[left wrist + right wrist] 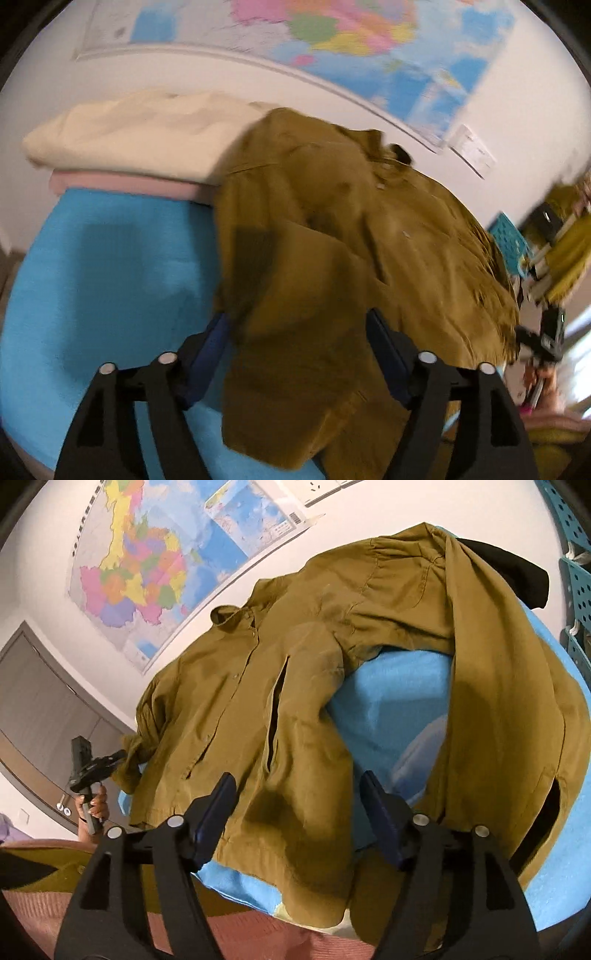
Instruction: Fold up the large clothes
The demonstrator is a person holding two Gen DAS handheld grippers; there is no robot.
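Observation:
An olive-brown button shirt (332, 229) lies spread and rumpled on a blue cloth-covered table (110, 277). My left gripper (299, 325) is open, its blue-padded fingers (214, 343) on either side of a shirt fold near the front edge. In the right wrist view the same shirt (240, 686) lies front up, one sleeve (498, 701) draped to the right over the blue cover (399, 701). My right gripper (299, 794) is open, jaws wide over the shirt's hem. The left gripper (86, 764) also shows at the far left, hand-held.
A stack of folded cream (140, 133) and pink (122, 184) clothes sits at the table's back left. A dark garment (517, 572) lies at the far right corner. Wall maps (147, 561) hang behind. Teal perforated crates (576, 579) stand at the right. A grey door (37, 709) is at left.

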